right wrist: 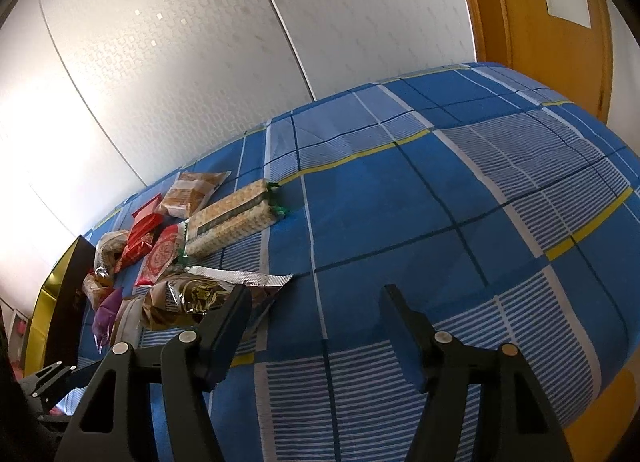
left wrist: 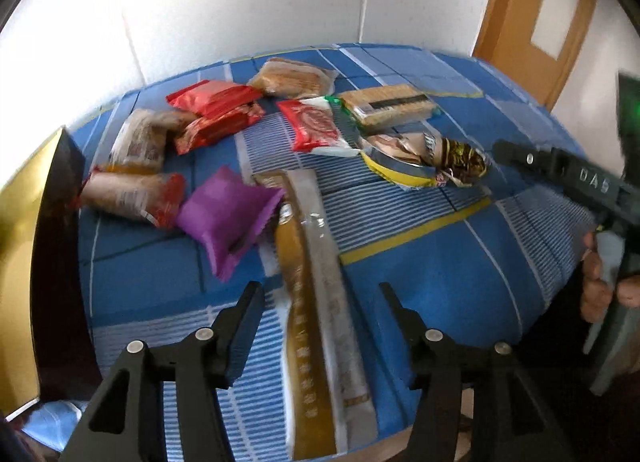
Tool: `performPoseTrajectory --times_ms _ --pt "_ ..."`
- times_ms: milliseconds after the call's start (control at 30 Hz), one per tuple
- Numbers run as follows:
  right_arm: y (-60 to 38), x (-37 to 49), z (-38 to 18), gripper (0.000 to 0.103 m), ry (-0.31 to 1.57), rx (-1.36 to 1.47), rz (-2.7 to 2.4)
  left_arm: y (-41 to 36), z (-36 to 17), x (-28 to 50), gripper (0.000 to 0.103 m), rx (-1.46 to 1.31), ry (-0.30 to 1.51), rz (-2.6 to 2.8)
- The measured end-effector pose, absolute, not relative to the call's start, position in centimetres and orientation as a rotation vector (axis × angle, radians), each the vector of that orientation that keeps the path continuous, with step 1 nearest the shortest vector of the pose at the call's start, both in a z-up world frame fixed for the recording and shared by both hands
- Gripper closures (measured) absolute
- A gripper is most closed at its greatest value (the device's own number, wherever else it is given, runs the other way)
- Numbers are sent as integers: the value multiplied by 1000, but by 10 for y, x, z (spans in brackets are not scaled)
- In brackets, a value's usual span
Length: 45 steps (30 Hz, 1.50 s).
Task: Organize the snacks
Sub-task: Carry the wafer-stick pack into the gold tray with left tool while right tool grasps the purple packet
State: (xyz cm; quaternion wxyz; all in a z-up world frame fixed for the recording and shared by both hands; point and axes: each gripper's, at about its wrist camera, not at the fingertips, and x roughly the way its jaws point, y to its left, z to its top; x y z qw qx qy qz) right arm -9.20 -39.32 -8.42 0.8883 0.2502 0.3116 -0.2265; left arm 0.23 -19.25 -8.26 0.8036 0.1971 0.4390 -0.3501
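Snacks spread on a checked blue cloth, both grippers open

While the snacks lie scattered, the blue checked cloth [right wrist: 400,190] takes centre stage: woven squares, white stripes, thin yellow lines, draped over a rounded edge. Behind it stands a pale textured wall [right wrist: 200,42] and, off to the right, an orange-brown wooden door [right wrist: 540,42].

Now the left gripper [left wrist: 320,294]: jaws apart, a long flat gold-and-clear packet [left wrist: 316,302] lying between them, and I can't tell whether the pads touch it. Just beyond sits a puffy purple pouch [left wrist: 228,218], glossy red wrappers [left wrist: 216,106], and a ribbed block of crackers [left wrist: 388,102] in clear film. A crinkled brown foil bag [left wrist: 460,160] lies near the right gripper [right wrist: 316,302], which hangs open over bare cloth. At the far left stands a dark box [left wrist: 60,222] with a gold face.
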Motion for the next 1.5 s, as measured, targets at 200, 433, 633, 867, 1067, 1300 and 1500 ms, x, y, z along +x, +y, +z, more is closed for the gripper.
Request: performPoseTrajectory --times_ms 200,433,633,867,1067,1300,1500 --pt "-391 -91 -84 36 652 508 -461 -203 -73 -18 87 489 834 -814" --pt "-384 -89 -81 49 653 471 -433 -160 -42 -12 87 346 788 -841" --pt "-344 -74 -76 50 729 390 -221 -95 -1 14 87 105 758 -756" --pt "-271 -26 -73 50 819 354 55 -21 14 53 87 -58 753 -573" --pt "-221 23 -58 39 846 93 100 19 -1 89 87 -99 841 -456" --pt "-205 74 -83 41 983 -86 119 26 -9 138 86 -132 887 -408" --pt "-200 65 -91 61 975 -161 114 11 -18 173 75 -122 891 -359"
